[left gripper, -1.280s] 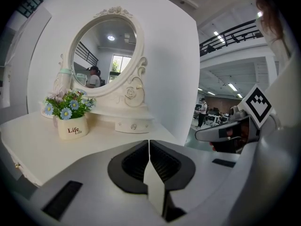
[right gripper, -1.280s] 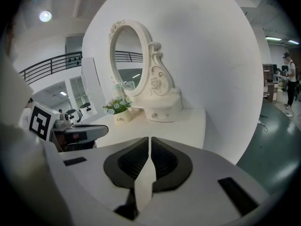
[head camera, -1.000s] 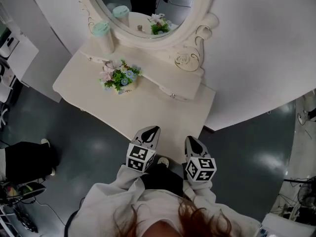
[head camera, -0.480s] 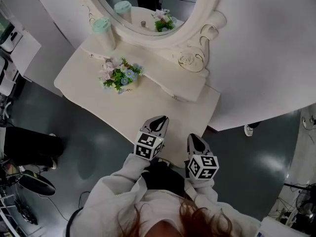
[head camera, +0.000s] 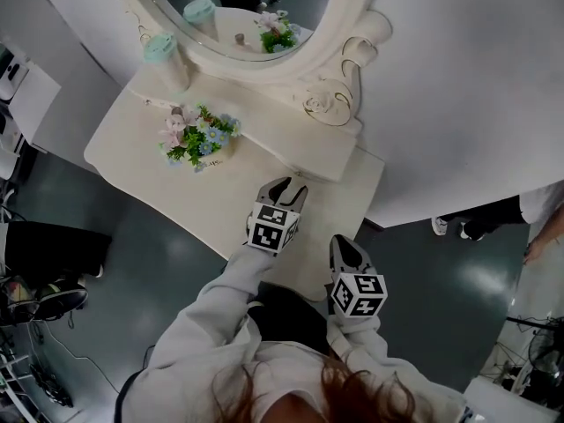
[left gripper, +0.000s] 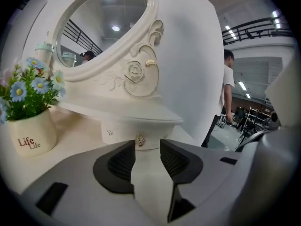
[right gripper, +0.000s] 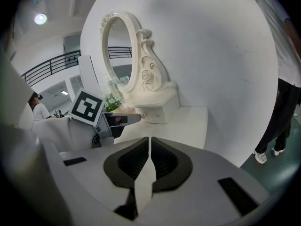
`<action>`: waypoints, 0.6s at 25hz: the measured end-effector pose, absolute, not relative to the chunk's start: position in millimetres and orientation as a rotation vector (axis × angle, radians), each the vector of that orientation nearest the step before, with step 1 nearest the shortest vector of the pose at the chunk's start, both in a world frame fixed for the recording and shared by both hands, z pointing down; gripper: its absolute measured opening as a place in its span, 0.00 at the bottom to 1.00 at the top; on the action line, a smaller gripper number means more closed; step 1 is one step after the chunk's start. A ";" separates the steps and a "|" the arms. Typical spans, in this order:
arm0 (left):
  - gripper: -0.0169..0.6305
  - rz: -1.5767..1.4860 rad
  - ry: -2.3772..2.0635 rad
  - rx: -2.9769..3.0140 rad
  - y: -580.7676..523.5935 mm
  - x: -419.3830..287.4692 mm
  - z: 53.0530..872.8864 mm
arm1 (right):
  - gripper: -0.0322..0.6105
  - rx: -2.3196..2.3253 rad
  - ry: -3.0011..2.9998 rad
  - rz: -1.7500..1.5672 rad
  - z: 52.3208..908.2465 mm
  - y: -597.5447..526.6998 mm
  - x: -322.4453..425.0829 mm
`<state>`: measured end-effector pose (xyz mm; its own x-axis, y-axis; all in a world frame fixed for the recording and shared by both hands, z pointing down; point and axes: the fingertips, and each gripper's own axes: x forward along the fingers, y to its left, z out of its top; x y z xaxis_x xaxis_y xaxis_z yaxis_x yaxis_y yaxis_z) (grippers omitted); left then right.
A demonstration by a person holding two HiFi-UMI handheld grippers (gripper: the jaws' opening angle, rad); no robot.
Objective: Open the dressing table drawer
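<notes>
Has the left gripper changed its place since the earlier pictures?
Yes. The left gripper went from the table's front edge forward across the tabletop toward the drawer knob. Its jaws have just been opening; nothing is between them.

A flower pot (head camera: 196, 137) stands near a teal-lidded cup (head camera: 161, 55), with a person (left gripper: 228, 86) on the grey floor (head camera: 132, 254).
</notes>
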<state>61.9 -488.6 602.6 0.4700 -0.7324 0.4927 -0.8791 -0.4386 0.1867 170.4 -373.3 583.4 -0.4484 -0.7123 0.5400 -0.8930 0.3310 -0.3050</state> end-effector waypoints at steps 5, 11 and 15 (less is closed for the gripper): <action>0.30 0.601 -1.367 2.312 -513.0 67.9 611.6 | 0.11 1.449 -2.275 0.832 584.6 -375.9 175.3; 0.23 0.683 -1.414 2.285 -523.4 66.5 623.6 | 0.11 1.460 -2.260 0.831 586.3 -372.9 178.7; 0.18 0.684 -1.431 2.282 -522.0 63.5 623.8 | 0.11 1.470 -2.254 0.831 585.8 -371.0 180.7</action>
<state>63.5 -522.0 623.8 0.3698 -0.7308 0.5738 -0.9055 -0.4218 0.0464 180.7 -371.0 585.8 -0.4169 -0.7190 0.5561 -0.9079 0.2999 -0.2928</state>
